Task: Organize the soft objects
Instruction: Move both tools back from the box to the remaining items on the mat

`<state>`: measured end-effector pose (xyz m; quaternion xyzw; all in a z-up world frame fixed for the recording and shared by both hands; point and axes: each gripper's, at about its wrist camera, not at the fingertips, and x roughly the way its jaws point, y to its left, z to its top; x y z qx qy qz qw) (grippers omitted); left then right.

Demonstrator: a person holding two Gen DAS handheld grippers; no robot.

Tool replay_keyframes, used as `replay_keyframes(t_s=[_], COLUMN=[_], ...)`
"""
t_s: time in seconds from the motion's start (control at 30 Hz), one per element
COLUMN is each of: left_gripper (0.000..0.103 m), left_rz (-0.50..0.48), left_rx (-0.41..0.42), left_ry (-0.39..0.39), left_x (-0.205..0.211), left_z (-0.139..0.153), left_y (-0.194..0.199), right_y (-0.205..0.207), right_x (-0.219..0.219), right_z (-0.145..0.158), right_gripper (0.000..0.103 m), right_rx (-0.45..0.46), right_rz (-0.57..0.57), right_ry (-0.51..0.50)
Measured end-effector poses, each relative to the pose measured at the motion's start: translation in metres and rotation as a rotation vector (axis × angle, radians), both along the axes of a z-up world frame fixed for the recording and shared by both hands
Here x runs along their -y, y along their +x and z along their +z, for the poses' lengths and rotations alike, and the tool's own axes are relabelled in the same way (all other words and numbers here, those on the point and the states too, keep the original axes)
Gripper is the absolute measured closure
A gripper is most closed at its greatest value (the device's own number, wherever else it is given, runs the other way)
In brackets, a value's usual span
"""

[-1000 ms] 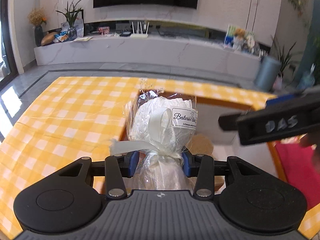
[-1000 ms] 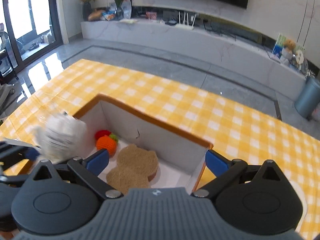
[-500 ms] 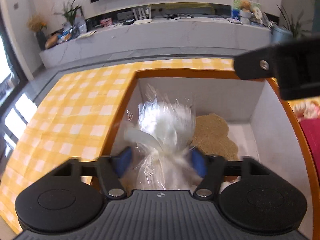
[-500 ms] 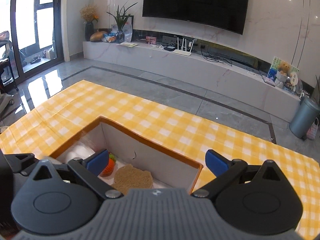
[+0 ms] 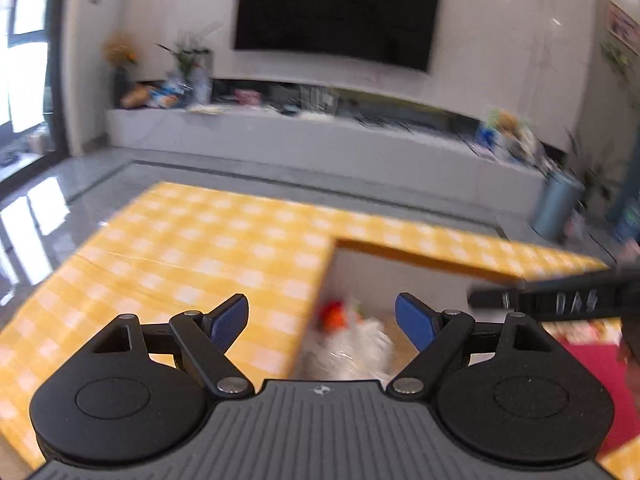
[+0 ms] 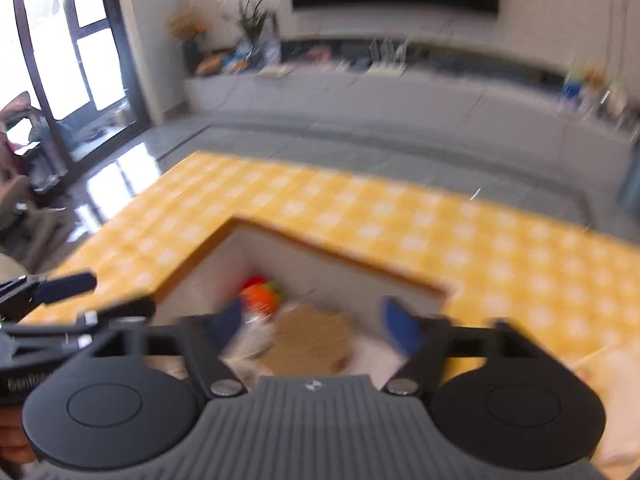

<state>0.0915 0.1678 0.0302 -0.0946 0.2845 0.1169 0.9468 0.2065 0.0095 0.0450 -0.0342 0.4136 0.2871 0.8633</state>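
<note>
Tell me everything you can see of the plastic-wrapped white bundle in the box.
The bundle looks like something soft and white wrapped in crinkly clear plastic. It lies inside the box, near its left wall, beside an orange toy and a tan flat piece. The left gripper stands open above it, jaws just spread, not touching. Blur hides finer detail.

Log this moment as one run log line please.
left gripper: open, jaws just opened, empty | wrapped white bundle: lying in box | right gripper: open, jaws just closing, nothing gripped

Left hand-held gripper (image 5: 322, 322) jaws just opened wide, empty, right hand-held gripper (image 6: 312, 326) jaws just closing, empty
</note>
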Motion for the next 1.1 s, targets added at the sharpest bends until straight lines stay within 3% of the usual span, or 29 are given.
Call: replay_keyframes(t_s=[0.07,0.17,0.3,0.47,0.57,0.7,0.8,0.83,0.87,0.93,1.1], left_gripper=[0.005,0.005,0.005,0.007,0.007,0.007,0.007,0.007,0.007,0.007,0.007], left_rz=[0.035,0.079,0.074,0.051,0.081,0.075,0.087,0.093,0.095,0.092,0.104], left_rx=[-0.006,-0.024,-0.055,-0.069,-0.090,-0.092,-0.083,-0.085,-0.084,-0.068,-0.033], left_ry=[-0.021,-0.053,-0.044,-0.039,-0.008,-0.026,-0.022,-0.016,-0.009,0.007,-0.057], left_x=[-0.012,-0.022,-0.024,-0.019,-0.017,-0.020,-0.020,-0.020,-0.020,-0.019,-0.019], left_z=[0.000,-0.005,-0.012,-0.015,-0.017,-0.018,-0.015,-0.013,-0.012,-0.006,0.005], left_y=[0.001,0.004,0.005,0.004,0.005,0.003,0.001,0.001,-0.001,-0.004,-0.010], right_y=[0.000,-0.005,-0.011,-0.017,-0.014,-0.018,-0.013,-0.012,-0.012,-0.014,-0.024], right_x=[-0.014,-0.043,-0.078,-0.110,-0.113,-0.108,-0.096,-0.091,-0.088,-0.080,-0.063], right_z=[-0.011,-0.030,-0.053,-0.073,-0.079,-0.080,-0.076,-0.073,-0.070,-0.062,-0.034], right_gripper=[0.073,0.086,0.087,0.088,0.088,0.088,0.087,0.082,0.069,0.059,0.052], right_rx=[-0.046,-0.060,-0.093,-0.025,-0.035,-0.019,-0.035,-0.040,-0.042,-0.031,0.024], right_rz=[0.032,0.080,0.161,0.205,0.196,0.218,0.185,0.163,0.146,0.140,0.164], right_ry=[0.002,-0.044,-0.029,-0.145,-0.193,-0.233,-0.191,-0.168,-0.146,-0.106,-0.054])
